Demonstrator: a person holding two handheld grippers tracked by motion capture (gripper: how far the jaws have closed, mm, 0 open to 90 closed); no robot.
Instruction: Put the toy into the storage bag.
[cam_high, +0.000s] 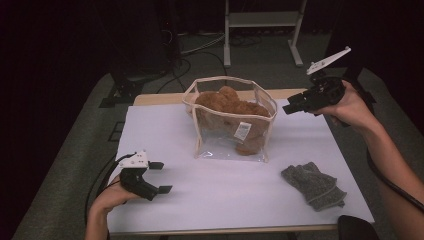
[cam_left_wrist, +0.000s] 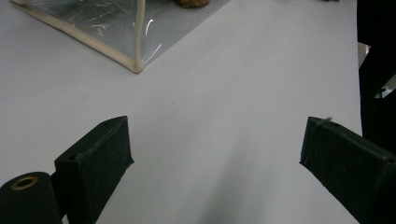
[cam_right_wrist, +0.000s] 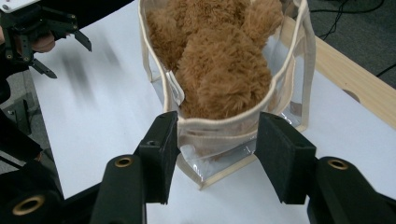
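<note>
Clear bag (cam_high: 230, 120) stands upright at the table's far middle, brown plush toy (cam_high: 232, 107) stuffed inside. Right gripper (cam_high: 295, 105) hovers just right of the bag's rim, jaws parted, grasping nothing — in the right gripper view the bag's end sits between them, untouched. Left gripper (cam_high: 160, 177) at near left, jaws wide apart, released over bare white table (cam_high: 225, 195). Grey cloth (cam_high: 314, 185) lies near right.

white tag (cam_high: 242, 131) on clear bag (cam_high: 260, 145), print unreadable
</note>
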